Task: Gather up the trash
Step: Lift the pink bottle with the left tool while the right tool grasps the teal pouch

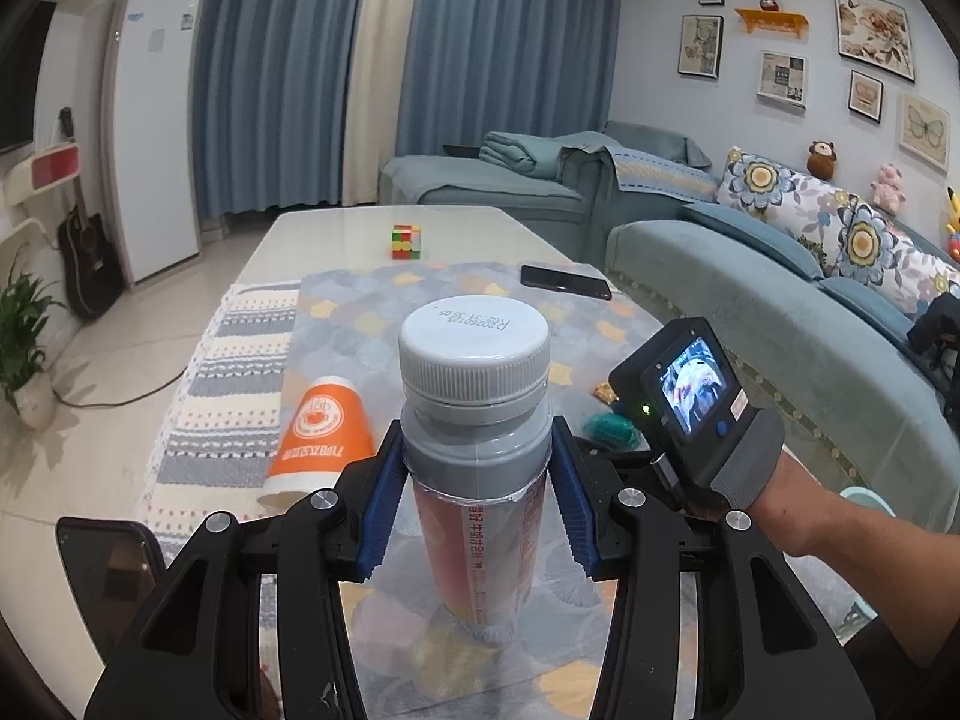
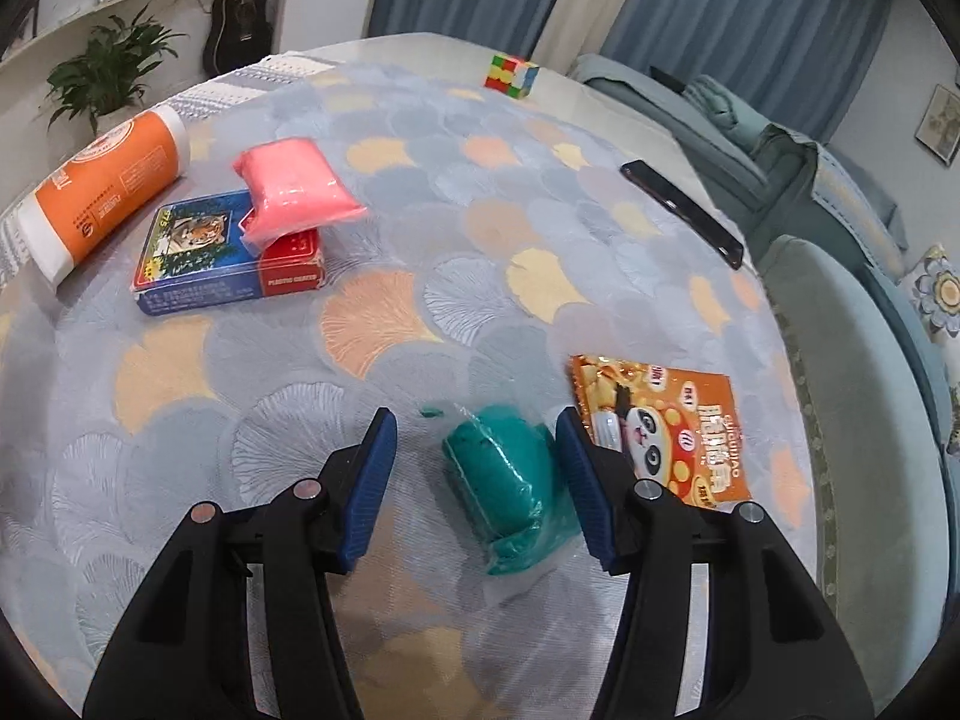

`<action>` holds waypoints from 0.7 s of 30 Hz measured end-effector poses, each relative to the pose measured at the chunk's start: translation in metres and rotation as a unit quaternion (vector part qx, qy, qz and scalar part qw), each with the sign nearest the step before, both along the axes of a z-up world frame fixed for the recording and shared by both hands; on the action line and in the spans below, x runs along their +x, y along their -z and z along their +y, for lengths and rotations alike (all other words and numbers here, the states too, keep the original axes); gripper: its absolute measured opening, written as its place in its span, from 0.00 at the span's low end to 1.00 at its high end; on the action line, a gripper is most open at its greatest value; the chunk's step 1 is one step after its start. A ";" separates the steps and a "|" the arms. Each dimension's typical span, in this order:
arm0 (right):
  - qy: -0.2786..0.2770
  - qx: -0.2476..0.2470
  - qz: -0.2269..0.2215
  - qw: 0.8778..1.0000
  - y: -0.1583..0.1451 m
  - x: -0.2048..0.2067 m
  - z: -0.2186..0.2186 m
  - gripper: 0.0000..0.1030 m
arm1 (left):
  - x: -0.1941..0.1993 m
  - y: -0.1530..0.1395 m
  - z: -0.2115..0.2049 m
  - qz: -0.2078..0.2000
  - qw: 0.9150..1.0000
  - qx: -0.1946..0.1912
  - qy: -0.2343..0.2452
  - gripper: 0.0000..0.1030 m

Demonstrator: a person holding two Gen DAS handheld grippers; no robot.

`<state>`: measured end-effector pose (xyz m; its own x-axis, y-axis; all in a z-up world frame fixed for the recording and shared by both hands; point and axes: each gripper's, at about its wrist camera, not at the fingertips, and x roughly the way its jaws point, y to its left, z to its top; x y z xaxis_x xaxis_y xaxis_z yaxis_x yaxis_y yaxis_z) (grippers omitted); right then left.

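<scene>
A grey-capped drink bottle (image 1: 475, 450) stands upright between the blue pads (image 1: 384, 498) of the left gripper (image 1: 477, 501), which press its sides just below the cap: clenched on the bottle, gripped high, probably so it can be carried upright. It appears to sit on or just above the patterned tablecloth (image 2: 420, 240) near the table's near edge; contact with the cloth cannot be confirmed.

The right gripper (image 2: 477, 492) is released, its jaws spread wide over a teal wrapped packet (image 2: 510, 492) lying on the cloth near the table's right edge. The packet lies between the pads, closer to the right one, but nothing is closed on it yet; this reads as lining up for the next pickup. Just beside it to the right lies an orange snack wrapper (image 2: 666, 426) with a panda print, flat on the cloth.

Farther toward the left edge lie a pink packet (image 2: 294, 192) resting on a blue card box (image 2: 228, 252) and a tipped orange canister (image 2: 102, 192). A phone (image 2: 681, 210) lies by the right edge and a puzzle cube (image 2: 511, 75) at the far end.
</scene>
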<state>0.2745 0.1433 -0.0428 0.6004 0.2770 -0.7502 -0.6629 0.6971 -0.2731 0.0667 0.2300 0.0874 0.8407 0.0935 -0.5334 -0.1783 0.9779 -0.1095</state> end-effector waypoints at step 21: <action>0.024 0.202 -0.037 0.978 -0.130 -0.103 -0.115 0.27 | -0.019 -0.023 -0.018 -0.055 0.998 0.005 0.033 0.43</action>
